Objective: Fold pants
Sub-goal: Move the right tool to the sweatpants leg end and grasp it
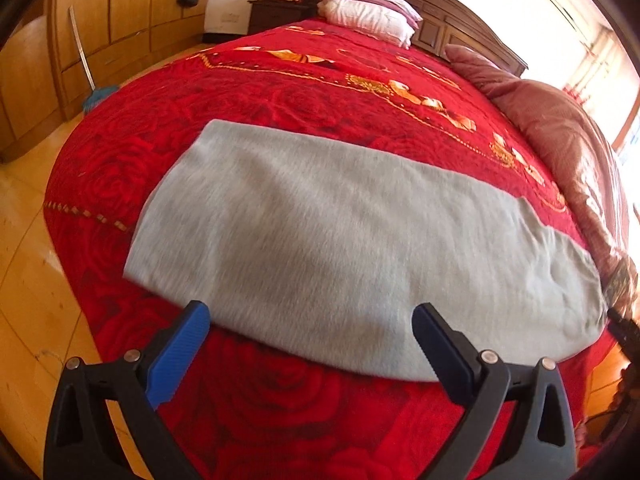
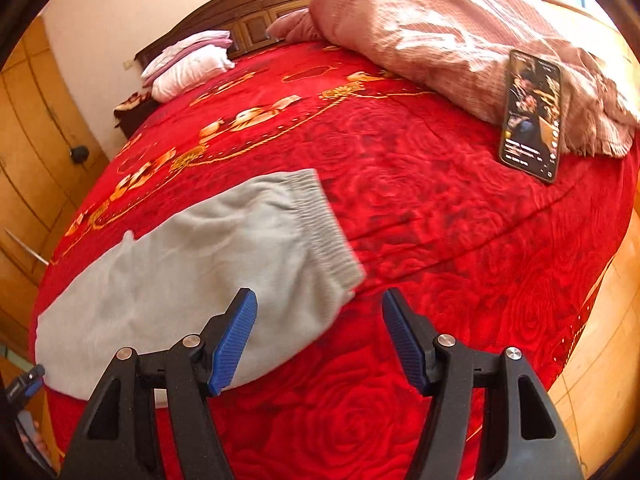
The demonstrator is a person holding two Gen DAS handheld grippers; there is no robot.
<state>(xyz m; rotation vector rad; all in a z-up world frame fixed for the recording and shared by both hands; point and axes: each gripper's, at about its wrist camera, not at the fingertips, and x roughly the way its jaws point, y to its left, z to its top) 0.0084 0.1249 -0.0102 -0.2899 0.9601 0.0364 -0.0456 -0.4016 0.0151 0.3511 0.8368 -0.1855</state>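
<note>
Two splayed grippers (image 1: 312, 316) (image 2: 318, 302); grey pants (image 1: 340, 240) w/o labels

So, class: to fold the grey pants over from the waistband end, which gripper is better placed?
Probably the right gripper. It is open, with the pants' ribbed waistband just ahead of its fingers. The left gripper, also open, faces the long side edge instead, far from that end.

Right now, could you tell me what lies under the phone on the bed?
The phone rests partly on the red bedspread, its upper end propped on the pink quilt. Whatever lies directly beneath it is covered.
</note>
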